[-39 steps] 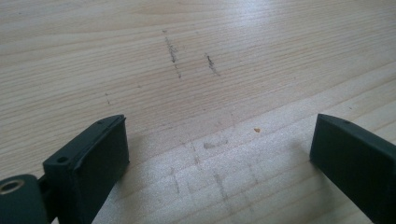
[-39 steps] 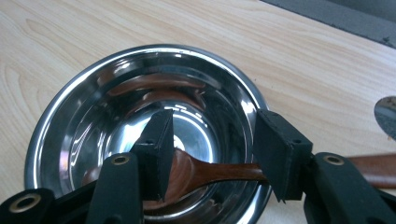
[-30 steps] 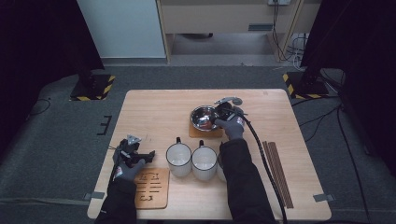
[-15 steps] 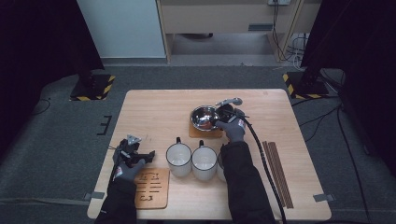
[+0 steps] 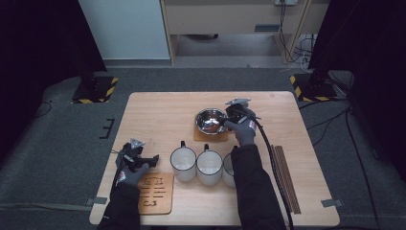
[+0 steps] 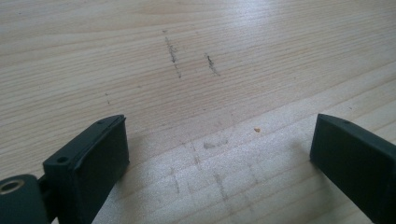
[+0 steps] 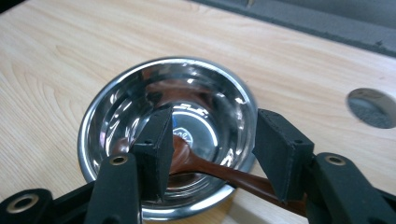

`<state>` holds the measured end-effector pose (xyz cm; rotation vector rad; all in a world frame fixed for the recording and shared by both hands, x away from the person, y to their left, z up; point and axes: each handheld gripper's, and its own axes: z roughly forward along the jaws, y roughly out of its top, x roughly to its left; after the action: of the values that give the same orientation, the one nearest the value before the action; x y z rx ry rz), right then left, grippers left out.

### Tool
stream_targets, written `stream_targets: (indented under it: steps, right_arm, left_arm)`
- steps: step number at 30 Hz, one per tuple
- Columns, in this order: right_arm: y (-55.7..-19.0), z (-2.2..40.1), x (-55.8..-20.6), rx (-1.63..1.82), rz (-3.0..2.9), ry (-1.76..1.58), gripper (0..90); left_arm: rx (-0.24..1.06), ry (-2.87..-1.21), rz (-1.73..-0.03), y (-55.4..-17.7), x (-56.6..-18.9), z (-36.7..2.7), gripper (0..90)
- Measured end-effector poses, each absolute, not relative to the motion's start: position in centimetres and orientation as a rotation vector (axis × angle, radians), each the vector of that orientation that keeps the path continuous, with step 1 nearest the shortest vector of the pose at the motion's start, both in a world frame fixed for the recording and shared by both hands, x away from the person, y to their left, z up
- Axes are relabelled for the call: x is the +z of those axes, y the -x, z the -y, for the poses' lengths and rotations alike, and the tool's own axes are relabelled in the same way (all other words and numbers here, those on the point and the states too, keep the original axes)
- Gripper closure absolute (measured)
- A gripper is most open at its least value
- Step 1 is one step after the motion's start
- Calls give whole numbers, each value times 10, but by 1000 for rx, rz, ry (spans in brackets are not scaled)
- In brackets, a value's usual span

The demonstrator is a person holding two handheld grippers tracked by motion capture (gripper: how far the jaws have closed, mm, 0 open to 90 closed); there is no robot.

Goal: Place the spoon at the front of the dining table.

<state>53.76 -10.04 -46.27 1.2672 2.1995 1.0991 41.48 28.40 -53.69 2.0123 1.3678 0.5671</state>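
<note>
Spoon of dark brown wood (image 7: 219, 173) is lying with its bowl inside the round polished steel bowl (image 7: 140, 98) and its handle crossing the near rim toward the camera in the right gripper view; it is passing between the two black jaws of the right gripper (image 7: 212, 142), which are standing about half apart; the left pad is sitting right against the spoon's bowl and the handle is running under the right pad, but whether the pads are pressing on it I cannot tell.

Going from the near edge in the high view, a slotted wooden trivet (image 5: 155, 193) is lying at the front left of the pale wooden table (image 5: 158, 108), with the person's left sleeve partly over it; just beyond it the left gripper (image 5: 152, 159) is resting low over bare wood, its jaws standing wide with nothing between them, as the left gripper view is showing over faint pencil marks (image 6: 173, 56); to its right, white ceramic mugs (image 5: 183, 163) are standing in a row, the third half hidden behind the right forearm; a bundle of long dark wooden sticks (image 5: 285, 177) is lying along the right side; farther back the steel bowl (image 5: 210, 120) is sitting on a square wooden coaster (image 5: 203, 137), and the gloved right hand (image 5: 244, 132) is holding its gripper at the bowl's right rim.
</note>
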Motion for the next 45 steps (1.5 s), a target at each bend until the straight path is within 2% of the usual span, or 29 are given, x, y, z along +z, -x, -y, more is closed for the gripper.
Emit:
stream_targets:
  steps: [18,45]
  right_arm:
    - [-503,149,-417,1219,-2064,-1229,466]
    - [-427,237,-426,1269,-1970,-1227,474]
  left_arm:
    - [567,-2012,-1368,-415,-537,-284,33]
    - [567,-2012,-1368,-415,-537,-284,32]
